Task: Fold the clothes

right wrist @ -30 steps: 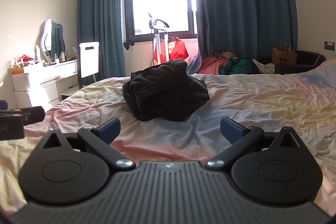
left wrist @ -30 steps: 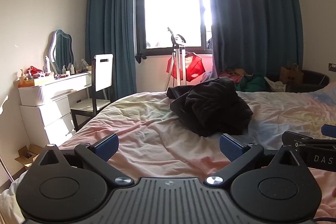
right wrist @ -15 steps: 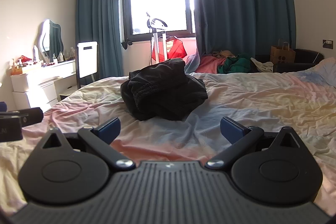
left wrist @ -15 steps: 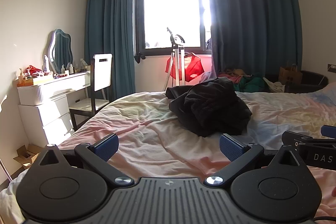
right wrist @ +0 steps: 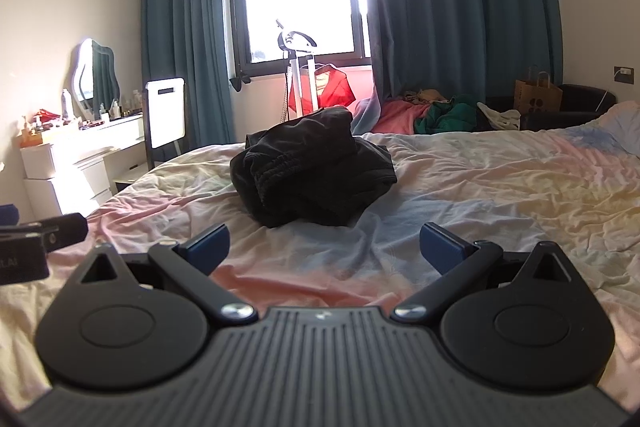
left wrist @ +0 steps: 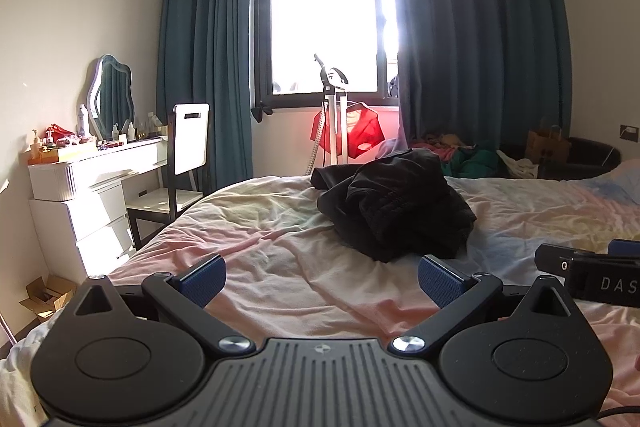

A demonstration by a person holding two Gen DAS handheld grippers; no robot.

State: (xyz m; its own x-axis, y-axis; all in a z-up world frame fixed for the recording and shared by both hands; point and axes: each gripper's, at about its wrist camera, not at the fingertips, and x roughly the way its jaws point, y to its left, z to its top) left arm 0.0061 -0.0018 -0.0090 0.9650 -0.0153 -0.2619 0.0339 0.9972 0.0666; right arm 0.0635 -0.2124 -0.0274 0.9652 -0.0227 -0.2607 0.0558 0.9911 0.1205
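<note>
Crumpled black fabric garment (left wrist: 394, 207) lies heaped, unfolded, on the pastel-sheeted bed (left wrist: 280, 259). Left gripper (left wrist: 320, 277) and right gripper (right wrist: 324, 245) hover short of it, tongs spread, empty, presumably positioned for grasping.

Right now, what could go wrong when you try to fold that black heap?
The black garment is bunched, so a tool might pinch several layers at once. The bedsheet beneath is wrinkled and loose, so it could get pinched too. Both the left tool and right tool are open, short of the heap.
</note>
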